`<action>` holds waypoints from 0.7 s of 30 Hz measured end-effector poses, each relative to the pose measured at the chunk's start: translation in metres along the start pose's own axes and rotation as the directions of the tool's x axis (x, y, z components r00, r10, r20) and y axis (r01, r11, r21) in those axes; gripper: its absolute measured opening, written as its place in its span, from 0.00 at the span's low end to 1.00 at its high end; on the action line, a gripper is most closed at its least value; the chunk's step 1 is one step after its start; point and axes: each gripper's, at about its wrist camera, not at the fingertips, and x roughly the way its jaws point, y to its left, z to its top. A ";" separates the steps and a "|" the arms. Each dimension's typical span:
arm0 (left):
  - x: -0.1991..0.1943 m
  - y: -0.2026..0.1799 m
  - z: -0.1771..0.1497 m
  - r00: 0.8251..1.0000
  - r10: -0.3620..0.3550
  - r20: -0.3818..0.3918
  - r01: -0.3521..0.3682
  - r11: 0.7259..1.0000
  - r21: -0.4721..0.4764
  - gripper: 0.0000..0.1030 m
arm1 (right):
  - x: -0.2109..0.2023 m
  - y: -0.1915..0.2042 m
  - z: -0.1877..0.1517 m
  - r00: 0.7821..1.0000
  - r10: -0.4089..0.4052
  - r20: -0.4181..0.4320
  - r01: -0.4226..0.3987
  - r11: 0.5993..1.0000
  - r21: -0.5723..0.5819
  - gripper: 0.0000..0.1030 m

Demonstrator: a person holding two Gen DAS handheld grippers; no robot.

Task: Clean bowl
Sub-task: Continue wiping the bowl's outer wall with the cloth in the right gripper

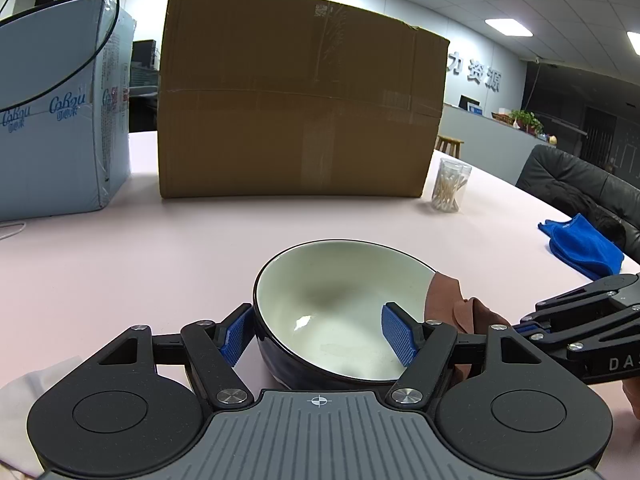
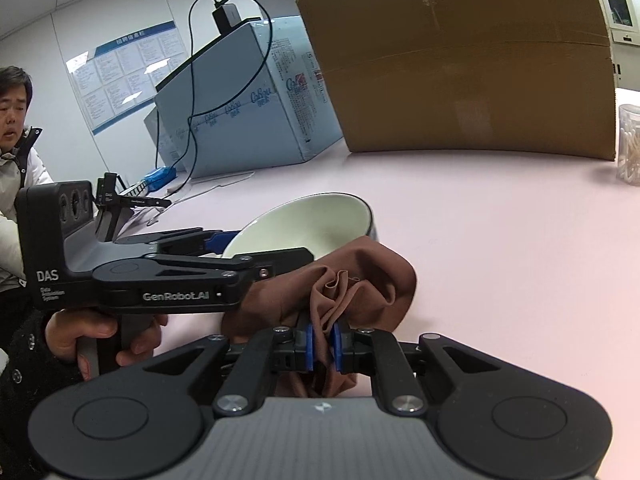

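A bowl [image 1: 340, 312], cream inside and dark blue outside, sits tilted on the pink table. My left gripper [image 1: 318, 334] is open: one blue pad is outside the bowl's left wall, the other inside the bowl. The bowl also shows in the right wrist view [image 2: 316, 220]. My right gripper [image 2: 323, 344] is shut on a brown cloth [image 2: 360, 280], which is bunched against the bowl's near rim. In the left wrist view the brown cloth [image 1: 448, 300] drapes at the bowl's right rim, with my right gripper's arm [image 1: 580, 320] beside it.
A large cardboard box [image 1: 300, 100] and a light blue carton [image 1: 60, 112] stand at the back. A clear jar of cotton swabs [image 1: 450, 186] is right of the box. A blue cloth [image 1: 580, 244] lies at the table's right edge. A person [image 2: 12, 140] is at left.
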 end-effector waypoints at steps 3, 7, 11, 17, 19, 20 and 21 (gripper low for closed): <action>0.000 -0.001 0.000 1.000 0.001 0.000 -0.001 1.000 0.004 0.68 | 0.001 -0.001 0.001 0.999 -0.045 0.006 0.045 0.999 -0.008 0.12; -0.001 -0.001 0.000 1.000 0.002 0.000 -0.002 1.000 0.003 0.68 | 0.003 -0.002 0.004 0.997 -0.078 0.011 0.078 0.997 -0.012 0.12; -0.001 -0.002 0.000 1.000 0.003 -0.001 -0.003 1.000 0.005 0.68 | 0.002 -0.001 0.002 0.998 -0.070 0.011 0.070 0.997 -0.017 0.12; -0.001 -0.002 0.000 1.000 0.003 -0.001 -0.003 1.000 0.006 0.68 | 0.001 0.003 0.000 0.999 -0.032 0.000 0.032 0.999 -0.033 0.12; -0.001 -0.002 0.000 1.000 0.003 -0.001 -0.003 1.000 0.006 0.68 | 0.001 0.005 -0.001 1.000 -0.005 -0.008 0.005 0.999 -0.038 0.12; -0.001 -0.002 0.000 1.000 0.004 -0.001 -0.004 1.000 0.006 0.68 | 0.001 0.005 -0.001 1.000 0.004 -0.011 -0.004 0.999 -0.041 0.12; -0.001 -0.002 -0.001 1.000 0.004 0.000 -0.004 1.000 0.006 0.68 | 0.002 0.007 -0.001 1.000 0.012 -0.015 -0.013 0.999 -0.049 0.12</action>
